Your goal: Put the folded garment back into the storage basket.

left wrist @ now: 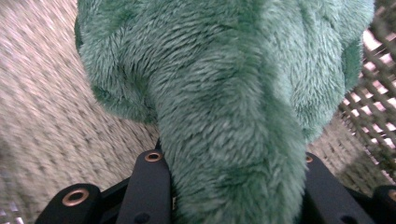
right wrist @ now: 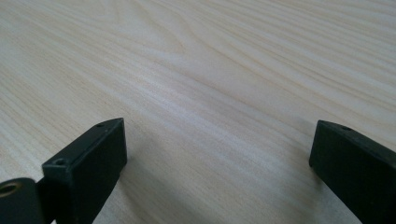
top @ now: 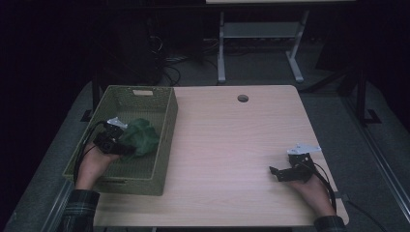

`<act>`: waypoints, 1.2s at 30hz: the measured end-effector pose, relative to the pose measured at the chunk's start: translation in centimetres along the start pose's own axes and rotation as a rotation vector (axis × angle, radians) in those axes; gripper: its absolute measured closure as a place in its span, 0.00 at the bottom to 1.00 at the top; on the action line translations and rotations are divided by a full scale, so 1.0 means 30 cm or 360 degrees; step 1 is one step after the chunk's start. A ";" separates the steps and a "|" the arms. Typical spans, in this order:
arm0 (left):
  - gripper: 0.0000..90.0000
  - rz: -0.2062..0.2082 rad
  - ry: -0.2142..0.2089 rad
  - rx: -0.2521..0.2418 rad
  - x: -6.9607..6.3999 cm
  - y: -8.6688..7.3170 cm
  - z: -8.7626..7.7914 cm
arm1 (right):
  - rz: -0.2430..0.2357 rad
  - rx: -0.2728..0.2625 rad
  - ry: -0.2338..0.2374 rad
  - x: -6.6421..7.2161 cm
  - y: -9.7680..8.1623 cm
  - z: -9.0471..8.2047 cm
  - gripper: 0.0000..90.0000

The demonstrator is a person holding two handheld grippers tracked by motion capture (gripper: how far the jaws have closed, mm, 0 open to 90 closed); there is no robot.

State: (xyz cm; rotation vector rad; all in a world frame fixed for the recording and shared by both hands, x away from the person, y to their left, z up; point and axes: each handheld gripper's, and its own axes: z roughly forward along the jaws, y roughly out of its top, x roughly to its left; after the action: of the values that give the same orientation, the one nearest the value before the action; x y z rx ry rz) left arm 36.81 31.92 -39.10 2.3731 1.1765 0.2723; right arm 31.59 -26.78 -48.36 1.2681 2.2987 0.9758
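Green plush cloth: fuzzy, bunched; inside woven basket; pinched between left tool jaws

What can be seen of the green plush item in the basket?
The green plush item is soft, with long fuzzy teal-green pile, bunched into a lump with rounded lobes. It sits inside the woven olive basket, toward its right wall. A thick fold runs between the jaws of the left hand-held gripper, which press it from both sides.
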 end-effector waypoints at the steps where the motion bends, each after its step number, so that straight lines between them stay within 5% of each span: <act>1: 0.72 -0.0002 0.0011 0.0031 0.003 -0.006 0.020 | 0.0001 -0.0001 0.0000 0.000 0.000 0.000 0.04; 11: 0.64 0.0011 0.0024 0.0061 0.006 -0.008 0.043 | 0.0000 0.0000 0.0000 0.000 0.000 0.000 0.04; 19: 0.38 0.0003 0.0024 0.0089 0.011 -0.010 0.060 | 0.0000 0.0000 0.0000 0.000 0.000 0.000 0.04; 27: 0.17 0.0041 0.0054 0.0034 0.008 -0.016 0.044 | 0.0000 0.0000 0.0000 0.000 0.000 0.000 0.04; 36: 0.15 0.0021 0.0045 -0.0103 0.011 0.014 -0.037 | -0.0001 -0.0001 0.0000 0.000 0.000 0.000 0.04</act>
State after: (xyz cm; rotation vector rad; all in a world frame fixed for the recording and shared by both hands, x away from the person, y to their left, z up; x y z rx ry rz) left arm 36.87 32.33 -37.94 2.3288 1.1479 0.3447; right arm 31.59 -26.78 -48.37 1.2670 2.2984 0.9761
